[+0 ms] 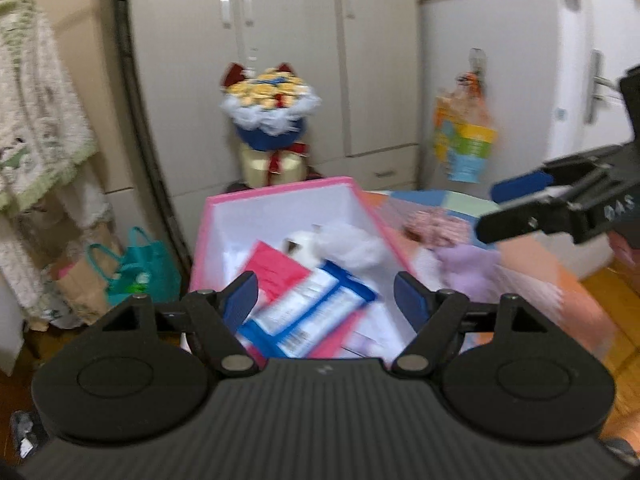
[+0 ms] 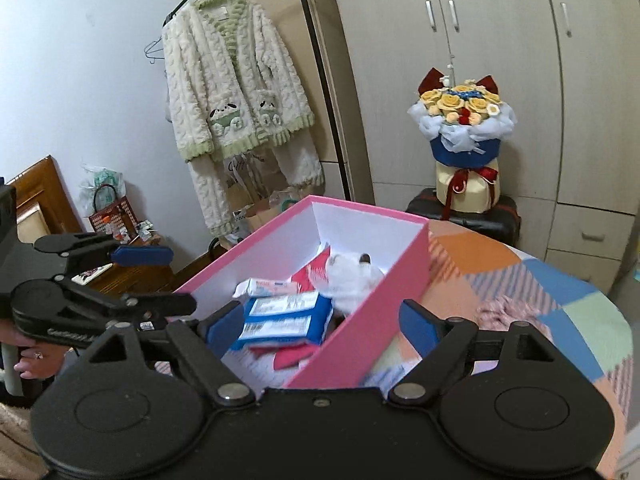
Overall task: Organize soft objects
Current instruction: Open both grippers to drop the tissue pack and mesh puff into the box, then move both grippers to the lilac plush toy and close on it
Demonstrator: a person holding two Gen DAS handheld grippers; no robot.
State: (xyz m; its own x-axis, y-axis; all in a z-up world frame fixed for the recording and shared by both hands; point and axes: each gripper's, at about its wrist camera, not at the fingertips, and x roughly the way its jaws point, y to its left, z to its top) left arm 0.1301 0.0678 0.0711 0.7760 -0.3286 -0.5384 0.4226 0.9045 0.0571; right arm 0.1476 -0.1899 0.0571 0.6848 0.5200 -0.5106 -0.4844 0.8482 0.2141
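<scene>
A pink box (image 2: 360, 344) with a white inside stands open on the patchwork bed (image 2: 560, 300). In it lie blue-and-white packs (image 2: 280, 318), a red pouch (image 1: 276, 270) and a white plush (image 2: 352, 276). A pinkish cloth (image 2: 508, 312) lies beside the box.

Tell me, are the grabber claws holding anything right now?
No. The left gripper and the right gripper are both open and empty above the pink box.

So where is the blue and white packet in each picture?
Left wrist view: the blue and white plastic packet lies inside the pink cardboard box, low centre, between the left gripper's open fingers.
Right wrist view: the same packet sits left of centre in the box.
Shared landmark: the yellow flower bouquet in blue wrapping by the wardrobe.
</scene>
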